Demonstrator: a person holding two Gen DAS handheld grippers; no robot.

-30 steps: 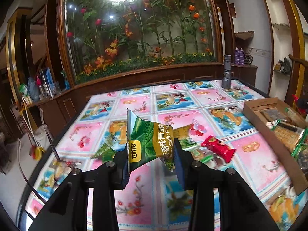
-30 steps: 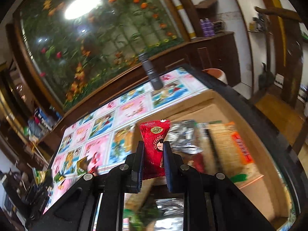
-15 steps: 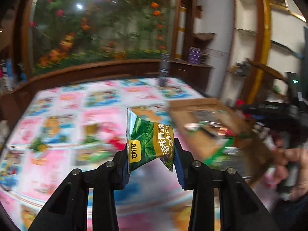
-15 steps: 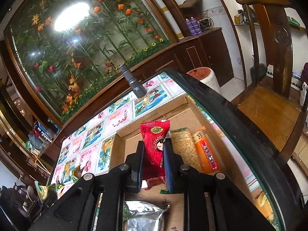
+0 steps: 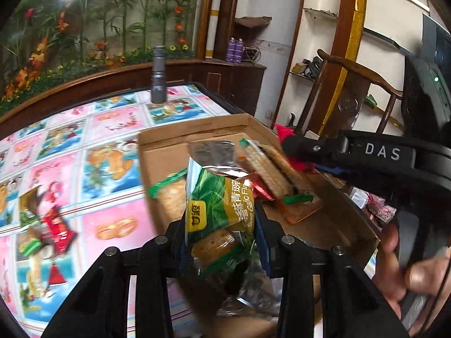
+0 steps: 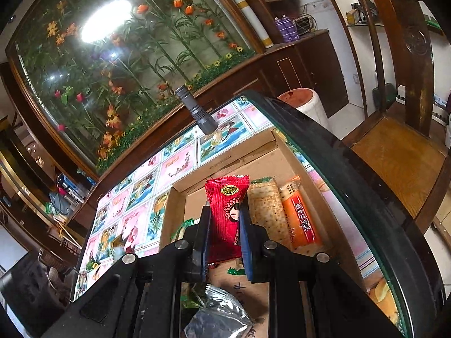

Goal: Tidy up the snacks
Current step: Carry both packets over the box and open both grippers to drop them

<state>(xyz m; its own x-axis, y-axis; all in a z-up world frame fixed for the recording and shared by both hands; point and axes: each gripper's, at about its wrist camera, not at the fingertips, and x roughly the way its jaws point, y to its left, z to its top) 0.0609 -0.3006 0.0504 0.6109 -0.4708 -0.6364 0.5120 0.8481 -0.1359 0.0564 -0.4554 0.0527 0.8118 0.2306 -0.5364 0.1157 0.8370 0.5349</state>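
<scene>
Lower half of green garlic-pea packet (image 5: 220, 211) hidden between the pads of left gripper (image 5: 221, 242), clamped there, low centre of the left view, over the near corner of cardboard box (image 5: 197, 129). Box floor partly covered: silver foil pouch (image 5: 211, 152), cracker packs (image 5: 267, 169), edges blurred. Red snack packet (image 6: 225, 214) pinched upright by right gripper (image 6: 224, 242), centre of the right view, above the box; bottom end cut off by the pads. Beside it, at right, a cracker sleeve (image 6: 266, 211) and an orange pack (image 6: 298, 219) lying flat. Loose wrappers (image 5: 53, 225) blurred on glossy patterned tablecloth (image 5: 112, 124), at lower left. Grey flashlight (image 5: 158, 79) upright at the far table edge. Bare cardboard strip along the box's far wall.
</scene>
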